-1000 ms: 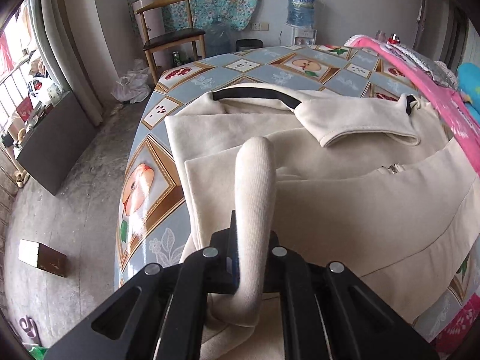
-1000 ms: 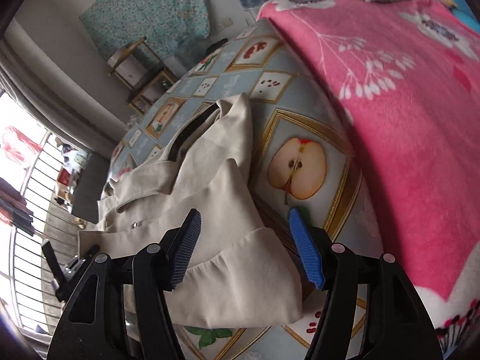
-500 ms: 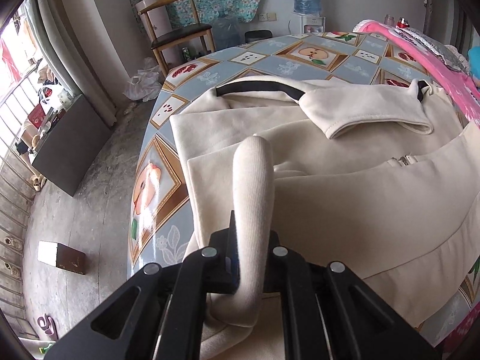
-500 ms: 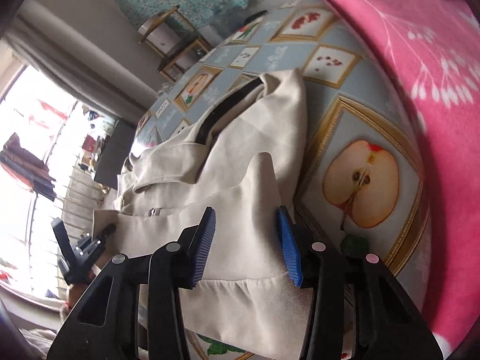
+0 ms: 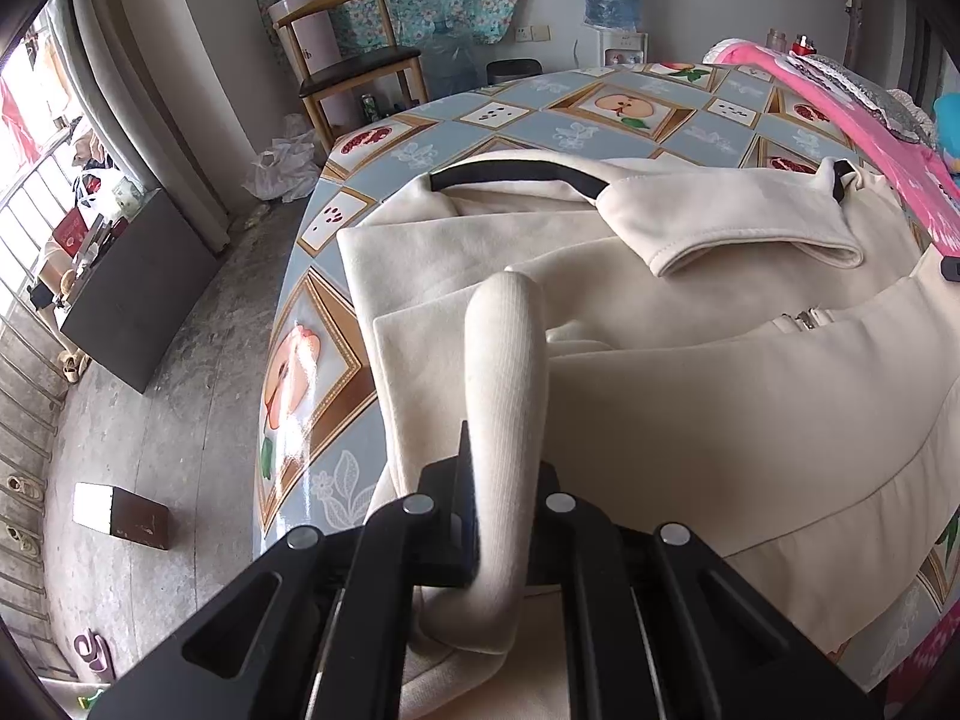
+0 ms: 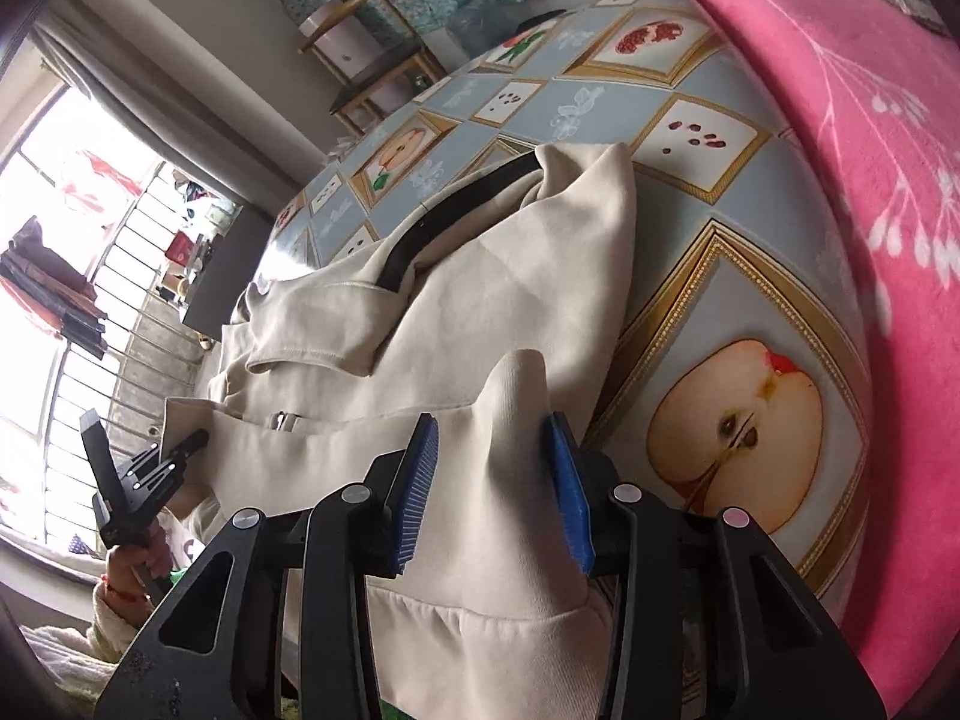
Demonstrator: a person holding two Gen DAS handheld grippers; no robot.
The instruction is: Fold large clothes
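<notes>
1. The left claw is pressed together on the ribbed cuff of the cream jacket, which stands up between its black fingers at the garment's left edge.
2. The jacket lies spread on the fruit-patterned surface, its dark-lined collar on the far side and one sleeve folded across the chest.
3. The right claw is closing on a raised ridge of the jacket's hem; the blue pads flank the fabric.
4. A pink blanket covers the surface's right side.
</notes>
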